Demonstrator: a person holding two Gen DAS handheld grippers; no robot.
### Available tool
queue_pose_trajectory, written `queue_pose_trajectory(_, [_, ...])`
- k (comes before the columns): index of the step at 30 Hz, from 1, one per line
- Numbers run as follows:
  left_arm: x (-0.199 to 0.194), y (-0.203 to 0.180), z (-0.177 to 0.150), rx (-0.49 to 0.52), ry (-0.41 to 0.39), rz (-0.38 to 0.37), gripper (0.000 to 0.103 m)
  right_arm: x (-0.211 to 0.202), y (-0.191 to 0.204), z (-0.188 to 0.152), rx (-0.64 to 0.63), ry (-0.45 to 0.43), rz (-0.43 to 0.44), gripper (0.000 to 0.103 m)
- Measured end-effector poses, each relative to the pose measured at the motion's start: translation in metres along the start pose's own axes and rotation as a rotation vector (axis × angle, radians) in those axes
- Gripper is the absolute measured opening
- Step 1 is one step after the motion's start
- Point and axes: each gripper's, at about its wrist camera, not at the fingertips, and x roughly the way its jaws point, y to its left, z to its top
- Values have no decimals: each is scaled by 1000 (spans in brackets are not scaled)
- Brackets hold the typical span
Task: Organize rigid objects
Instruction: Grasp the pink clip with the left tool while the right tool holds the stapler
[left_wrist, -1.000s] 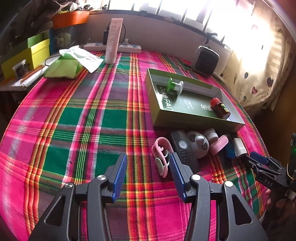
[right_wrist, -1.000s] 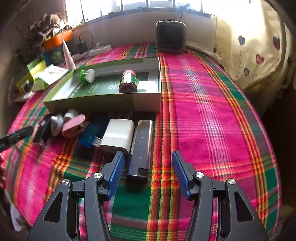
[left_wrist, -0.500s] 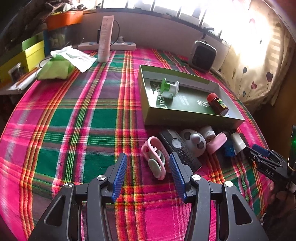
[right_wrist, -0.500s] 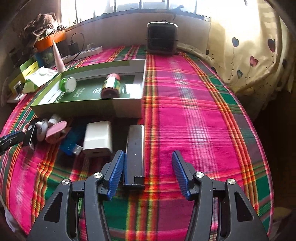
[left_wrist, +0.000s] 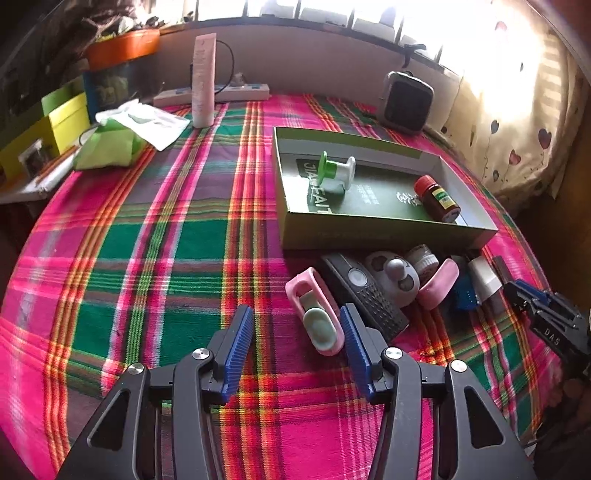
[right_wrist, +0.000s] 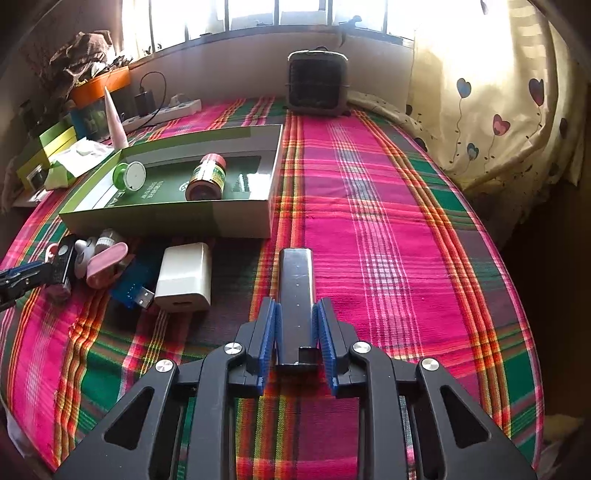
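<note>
A green box on the plaid table holds a green-and-white spool and a red-capped bottle. In front of it lies a row of small objects: a pink clip, a black remote, a white charger, a blue USB stick. My left gripper is open just left of the pink clip. My right gripper is shut on a dark metal bar lying on the cloth.
A small heater stands at the back by the wall. A power strip, a pink tube, a green tissue pack and coloured boxes sit at the far left. Curtain on the right.
My right gripper has moved over the metal bar and closed on it. My left gripper has shifted left, so the pink clip now lies nearer its right finger.
</note>
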Motion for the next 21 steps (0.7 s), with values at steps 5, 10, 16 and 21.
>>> queue_pose_trajectory(5, [-4,7,-1,-4,-1,33,49,0,-1,0,3,-1,4,24])
queue_pose_trajectory(10, [-4,11,-1,-20,3,43,49,0,-1,-1,3,-2,6,24])
queue_pose_trajectory(16, [-3,3,-2,-35,-4,9,48,0,-1,0,6,-2,9,24])
queue_pose_trajectory(21, [-3,-4,-4,-22,-1,-6,48,0,-2,0,6,-2,9,24])
